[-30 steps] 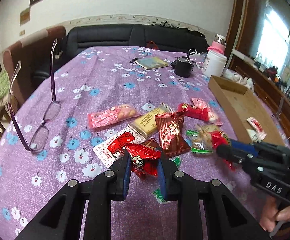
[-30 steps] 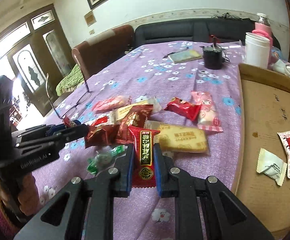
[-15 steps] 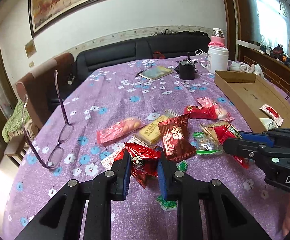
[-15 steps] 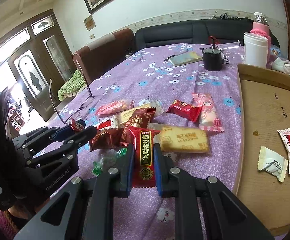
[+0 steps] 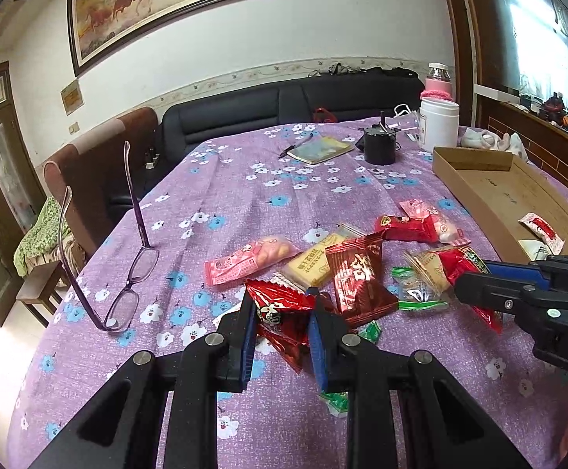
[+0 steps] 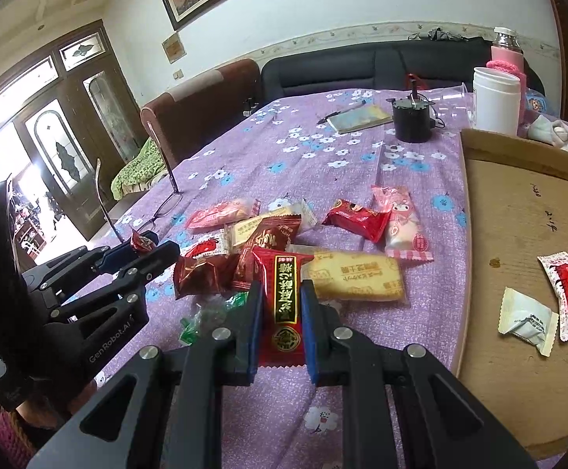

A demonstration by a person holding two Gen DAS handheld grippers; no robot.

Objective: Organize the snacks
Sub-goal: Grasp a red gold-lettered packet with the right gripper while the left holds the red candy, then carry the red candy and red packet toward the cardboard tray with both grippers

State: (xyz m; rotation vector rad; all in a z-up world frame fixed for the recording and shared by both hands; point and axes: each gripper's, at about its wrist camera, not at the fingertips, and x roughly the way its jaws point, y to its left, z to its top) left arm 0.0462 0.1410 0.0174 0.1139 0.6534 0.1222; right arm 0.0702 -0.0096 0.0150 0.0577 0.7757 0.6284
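Note:
My left gripper point(image 5: 281, 308) is shut on a crinkled red snack packet point(image 5: 284, 336), held just above the purple flowered tablecloth point(image 5: 244, 179). My right gripper point(image 6: 280, 293) is shut on a red packet with a black and gold label point(image 6: 284, 265), at the near edge of the snack pile. Each gripper shows in the other's view: the left gripper point(image 6: 154, 248) on the left, the right gripper point(image 5: 467, 277) on the right. In the pile lie a pink packet point(image 5: 252, 260), a yellow biscuit pack point(image 6: 356, 277) and a dark red packet point(image 5: 358, 273). A cardboard tray point(image 6: 518, 211) at the right holds two wrapped snacks.
Purple-framed glasses point(image 5: 127, 277) stand on the cloth at the left. At the far end are a notebook point(image 5: 319, 150), a black cup point(image 5: 379, 146) and a white jar point(image 5: 438, 125). A dark sofa and a brown chair stand behind the table.
The left gripper has tilted upward and rolled a little with its red packet still in it. The right gripper has kept still.

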